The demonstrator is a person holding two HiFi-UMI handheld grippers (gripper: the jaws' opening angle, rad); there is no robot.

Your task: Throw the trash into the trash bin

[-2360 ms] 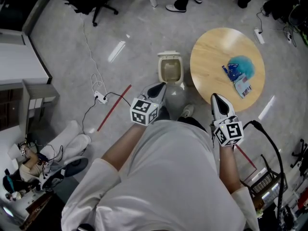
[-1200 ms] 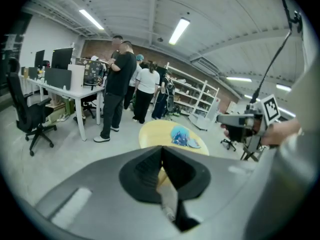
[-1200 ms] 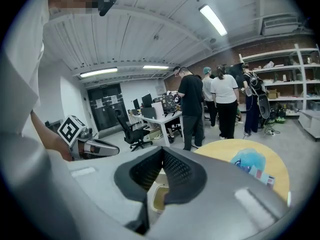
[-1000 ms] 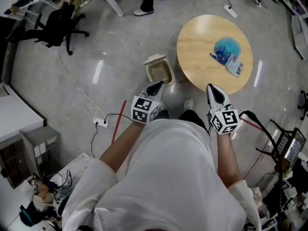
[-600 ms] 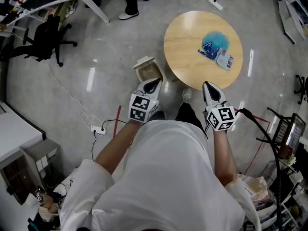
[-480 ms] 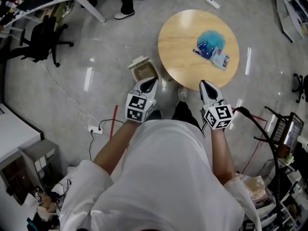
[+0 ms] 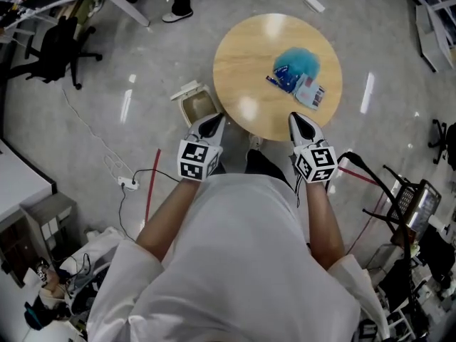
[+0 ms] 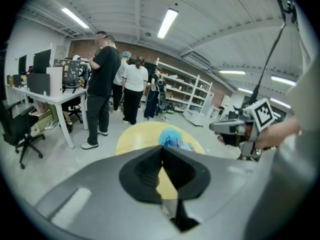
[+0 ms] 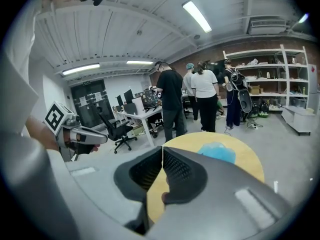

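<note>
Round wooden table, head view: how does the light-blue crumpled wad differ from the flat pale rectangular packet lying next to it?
Colour: the light-blue crumpled wad is one bright blue, while the flat pale rectangular packet is mostly whitish.
Shape: the wad is puffy and rounded, and the packet is flat with straight edges.
Place: the wad lies farther from the person, the packet nearer.
Both rest close together on the round wooden table.

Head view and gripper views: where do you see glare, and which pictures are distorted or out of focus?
Head view: lamp glare as bright patches on the round table and streaks on the grey floor. Left gripper view: strong fisheye bending, dark corners, the near jaws soft, ceiling lamp bright. Right gripper view: same fisheye bending, jaws softer than the room behind.
</note>
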